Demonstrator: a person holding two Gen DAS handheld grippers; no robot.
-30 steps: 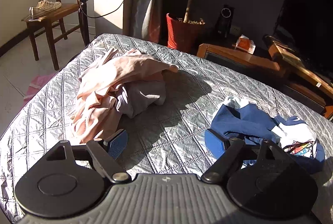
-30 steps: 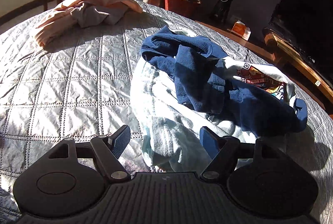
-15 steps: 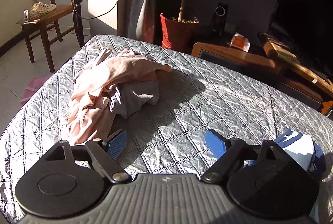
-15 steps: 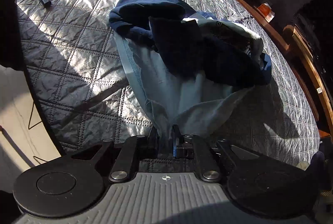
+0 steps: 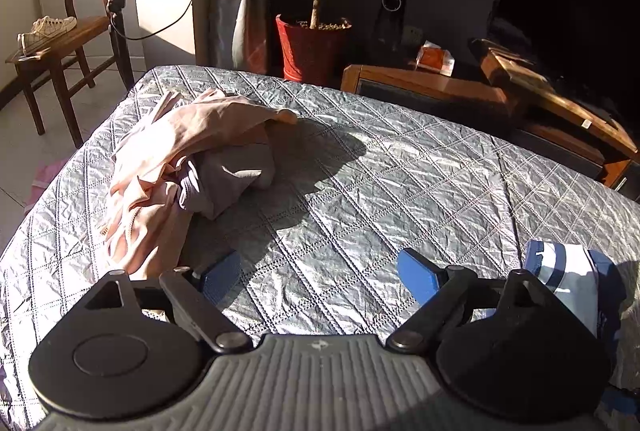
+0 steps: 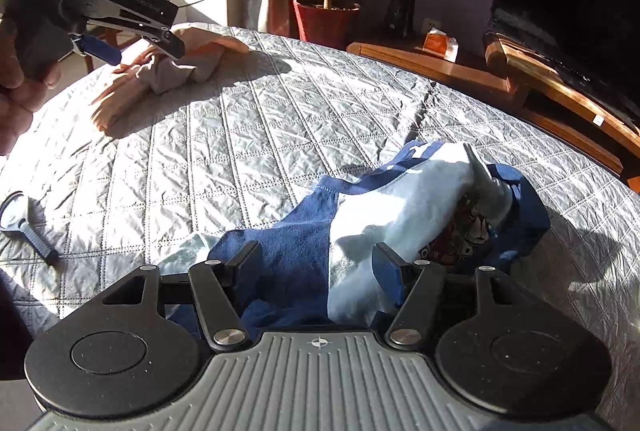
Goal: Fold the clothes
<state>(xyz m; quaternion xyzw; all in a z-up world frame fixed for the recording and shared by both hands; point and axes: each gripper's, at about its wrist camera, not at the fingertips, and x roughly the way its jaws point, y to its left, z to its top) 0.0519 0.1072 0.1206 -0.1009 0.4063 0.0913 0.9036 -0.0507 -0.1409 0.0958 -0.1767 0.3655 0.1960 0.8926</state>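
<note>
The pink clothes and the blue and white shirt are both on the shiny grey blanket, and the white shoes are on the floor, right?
Not quite. The white shoes sit on the wooden chair, not on the floor; the left wrist view shows it. The pink clothes and the blue and white shirt do both lie on the shiny grey blanket.

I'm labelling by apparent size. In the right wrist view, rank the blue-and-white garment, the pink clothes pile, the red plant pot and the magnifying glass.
1. blue-and-white garment, nearest the camera
2. pink clothes pile
3. red plant pot and magnifying glass look alike; unranked.
</note>
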